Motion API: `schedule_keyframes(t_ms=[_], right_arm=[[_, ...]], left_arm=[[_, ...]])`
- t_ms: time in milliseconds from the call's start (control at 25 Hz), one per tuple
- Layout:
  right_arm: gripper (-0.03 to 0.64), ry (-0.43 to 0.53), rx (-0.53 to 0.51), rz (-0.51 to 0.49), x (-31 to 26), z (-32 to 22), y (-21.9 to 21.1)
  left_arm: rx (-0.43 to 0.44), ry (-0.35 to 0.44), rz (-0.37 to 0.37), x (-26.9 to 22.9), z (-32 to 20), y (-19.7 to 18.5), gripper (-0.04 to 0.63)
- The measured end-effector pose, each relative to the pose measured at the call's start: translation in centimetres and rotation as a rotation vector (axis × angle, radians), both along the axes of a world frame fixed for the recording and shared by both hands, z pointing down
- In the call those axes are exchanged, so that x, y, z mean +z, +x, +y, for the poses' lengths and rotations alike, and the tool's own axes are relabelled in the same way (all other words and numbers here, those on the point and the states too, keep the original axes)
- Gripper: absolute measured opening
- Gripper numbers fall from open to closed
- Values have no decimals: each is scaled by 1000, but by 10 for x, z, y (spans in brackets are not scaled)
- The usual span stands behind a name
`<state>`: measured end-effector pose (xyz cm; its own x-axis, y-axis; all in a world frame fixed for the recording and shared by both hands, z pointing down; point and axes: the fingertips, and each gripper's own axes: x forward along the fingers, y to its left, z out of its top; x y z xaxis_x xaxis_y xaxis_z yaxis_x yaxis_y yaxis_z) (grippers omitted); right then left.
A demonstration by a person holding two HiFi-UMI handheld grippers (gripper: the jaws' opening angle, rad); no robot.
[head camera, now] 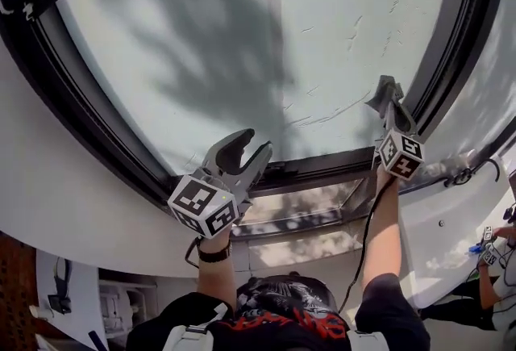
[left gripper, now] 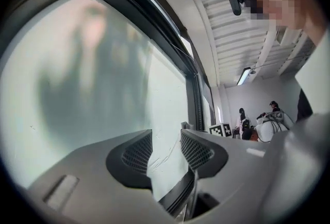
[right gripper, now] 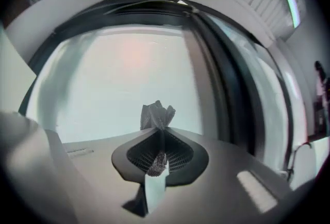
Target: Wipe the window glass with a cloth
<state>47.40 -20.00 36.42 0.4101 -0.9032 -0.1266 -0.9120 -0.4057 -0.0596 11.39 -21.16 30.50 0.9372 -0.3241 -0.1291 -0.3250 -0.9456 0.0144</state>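
Note:
The frosted window glass (head camera: 242, 35) fills the head view inside a black frame. My right gripper (head camera: 390, 103) is up near the pane's lower right corner. It is shut on a small grey cloth (head camera: 380, 93) whose bunched end sticks out past the jaws toward the glass. In the right gripper view the cloth (right gripper: 156, 115) is pinched between the meshed pads of my right gripper (right gripper: 161, 134), with the glass (right gripper: 129, 79) just ahead. My left gripper (head camera: 246, 152) hovers by the lower frame, open and holding nothing. In the left gripper view my left gripper (left gripper: 166, 152) shows only the glass (left gripper: 77, 89) through its gap.
The black window frame (head camera: 97, 123) runs round the pane, with a white wall (head camera: 81, 212) below it. Thin streak marks (head camera: 322, 119) cross the lower right glass. A cable (head camera: 364, 236) trails from the right gripper. Other people (left gripper: 242, 122) stand far off to the right.

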Motion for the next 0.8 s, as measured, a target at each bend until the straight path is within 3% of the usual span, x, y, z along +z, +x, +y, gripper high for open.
schedule_keyframes(t_ms=[80,160,320,520,680,800], right_arm=[[28,-4,121,-54,8,24,46],[28,11,155,-82,11,32,58],[28,48,20,-83,8,-1,2],[28,92,-313,-20,-3,-63,-178],[28,84,-648,26,0,-104,-364],[28,59,-866,34,9,-120,-475]], left_arm=[[10,-2,-13,2,4,8,149],[-3,-7,-16,4,4,7,149],[-74,-19,-19,7,-2,-10,149],[-209,-27,-26,15,-18,-62,149],[-414,-42,-42,29,-28,-144,149],[-566,-56,-78,42,-36,-203,149]])
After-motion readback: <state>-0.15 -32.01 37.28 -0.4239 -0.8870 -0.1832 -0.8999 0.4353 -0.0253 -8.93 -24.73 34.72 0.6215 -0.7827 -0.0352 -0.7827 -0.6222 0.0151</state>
